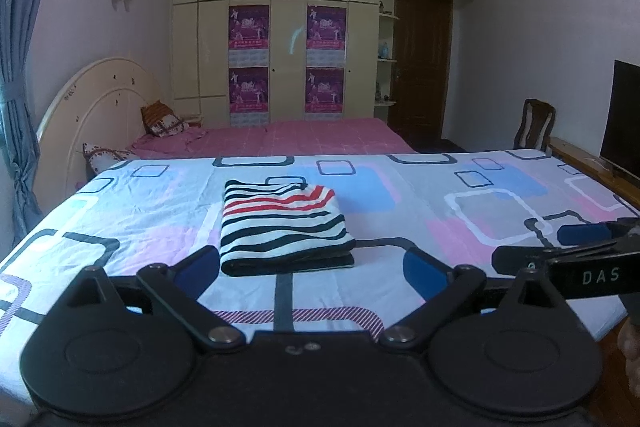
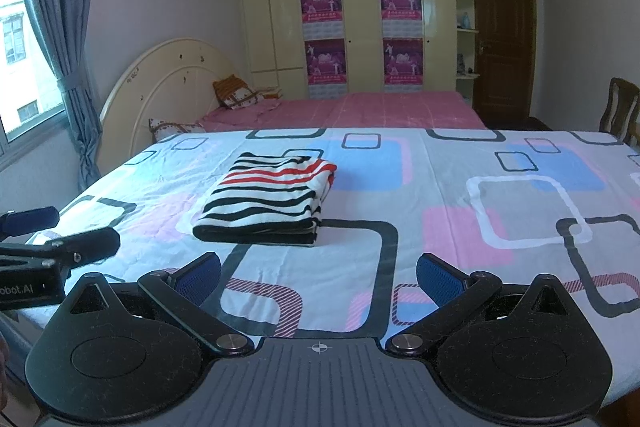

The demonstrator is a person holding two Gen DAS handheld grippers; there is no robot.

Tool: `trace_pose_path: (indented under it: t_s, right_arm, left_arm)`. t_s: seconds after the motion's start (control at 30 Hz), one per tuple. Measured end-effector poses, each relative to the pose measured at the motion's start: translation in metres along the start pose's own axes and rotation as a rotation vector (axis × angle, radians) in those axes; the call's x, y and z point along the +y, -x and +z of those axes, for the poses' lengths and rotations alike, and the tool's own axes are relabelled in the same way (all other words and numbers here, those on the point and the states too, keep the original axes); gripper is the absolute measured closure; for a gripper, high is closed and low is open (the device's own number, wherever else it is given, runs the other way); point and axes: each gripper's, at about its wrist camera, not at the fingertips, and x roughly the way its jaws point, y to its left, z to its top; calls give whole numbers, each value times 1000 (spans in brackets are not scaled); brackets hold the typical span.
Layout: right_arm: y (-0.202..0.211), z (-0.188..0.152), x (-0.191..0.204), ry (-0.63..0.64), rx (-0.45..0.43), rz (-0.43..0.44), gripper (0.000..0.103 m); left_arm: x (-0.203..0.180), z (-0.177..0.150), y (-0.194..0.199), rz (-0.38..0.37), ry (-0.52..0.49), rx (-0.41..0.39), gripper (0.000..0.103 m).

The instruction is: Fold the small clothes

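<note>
A small garment with black, white and red stripes (image 1: 282, 225) lies folded into a neat rectangle on the patterned sheet (image 1: 400, 195); it also shows in the right wrist view (image 2: 272, 201). My left gripper (image 1: 312, 273) is open and empty, just in front of the garment's near edge. My right gripper (image 2: 318, 277) is open and empty, a little back from the garment and to its right. Each gripper shows at the edge of the other's view: the right gripper (image 1: 560, 247) and the left gripper (image 2: 52, 239).
The sheet covers a flat surface with its front edge near me. Behind it stands a pink bed (image 1: 280, 137) with a cream headboard and pillows (image 1: 162, 121). A wardrobe (image 1: 280, 27), a door, a chair (image 1: 534, 125) and a dark screen (image 1: 624, 115) stand further off.
</note>
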Motion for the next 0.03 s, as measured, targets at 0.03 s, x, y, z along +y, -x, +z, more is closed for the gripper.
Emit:
trace_pose_path:
  t_s: [0.03]
  right_arm:
    - [0, 0, 0, -1, 0, 0, 0]
  left_arm:
    - [0, 0, -1, -4, 1, 3, 5]
